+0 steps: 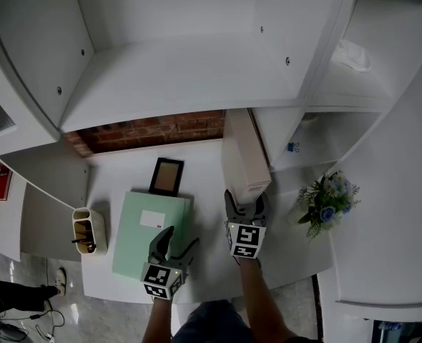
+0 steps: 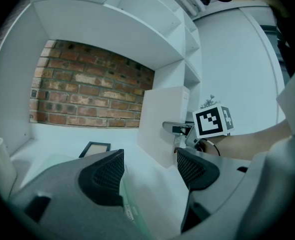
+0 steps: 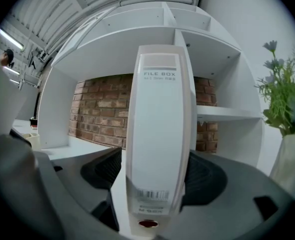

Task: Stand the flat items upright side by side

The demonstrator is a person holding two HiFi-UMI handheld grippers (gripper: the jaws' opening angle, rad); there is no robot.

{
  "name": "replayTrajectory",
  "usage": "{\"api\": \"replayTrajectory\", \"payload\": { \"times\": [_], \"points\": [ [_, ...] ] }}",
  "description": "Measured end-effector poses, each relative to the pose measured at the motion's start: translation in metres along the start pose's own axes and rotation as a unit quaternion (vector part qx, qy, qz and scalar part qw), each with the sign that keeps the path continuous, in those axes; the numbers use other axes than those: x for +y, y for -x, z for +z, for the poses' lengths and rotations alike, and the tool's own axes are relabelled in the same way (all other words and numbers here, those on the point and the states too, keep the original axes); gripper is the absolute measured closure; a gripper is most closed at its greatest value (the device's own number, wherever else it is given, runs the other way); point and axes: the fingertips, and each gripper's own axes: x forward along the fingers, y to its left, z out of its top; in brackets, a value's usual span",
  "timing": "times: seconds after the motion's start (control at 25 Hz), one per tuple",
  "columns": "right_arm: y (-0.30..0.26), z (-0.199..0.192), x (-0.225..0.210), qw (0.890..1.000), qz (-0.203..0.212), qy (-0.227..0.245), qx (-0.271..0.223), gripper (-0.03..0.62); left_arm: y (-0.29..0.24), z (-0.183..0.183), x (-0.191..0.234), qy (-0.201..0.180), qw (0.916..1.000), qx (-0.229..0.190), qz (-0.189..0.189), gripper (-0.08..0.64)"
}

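We have the file box (image 1: 245, 159) upright, right tool (image 1: 247, 199) slack around it; the green folder (image 1: 136, 241) lies flat by our wide, empty left tool (image 1: 182, 238).

Noted: left gripper (image 1: 182, 236) and right gripper (image 1: 247, 197), grey moulded shells, black mesh-textured pads (image 2: 107, 173); each bears a white cube (image 1: 244, 240) with black square markers.

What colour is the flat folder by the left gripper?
Pale mint green folder with a white label, clearest in the head view.

White shelving (image 1: 175, 63) stands over a white desk (image 1: 204, 168) against a red brick wall (image 1: 154, 128).
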Motion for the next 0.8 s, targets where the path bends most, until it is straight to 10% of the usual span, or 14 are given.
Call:
{"api": "replayTrajectory", "payload": {
  "times": [0.52,0.8],
  "points": [
    [0.090,-0.014,0.019,0.998,-0.027,-0.034,0.044,0.239,0.025,0.000,0.037,0.009,0.9987,-0.015,0.048,0.253],
    [0.108,-0.060,0.121,0.985,0.112,-0.031,0.127,0.239,0.075,-0.017,0.116,0.019,0.9913,0.015,0.129,0.253]
  ]
}}
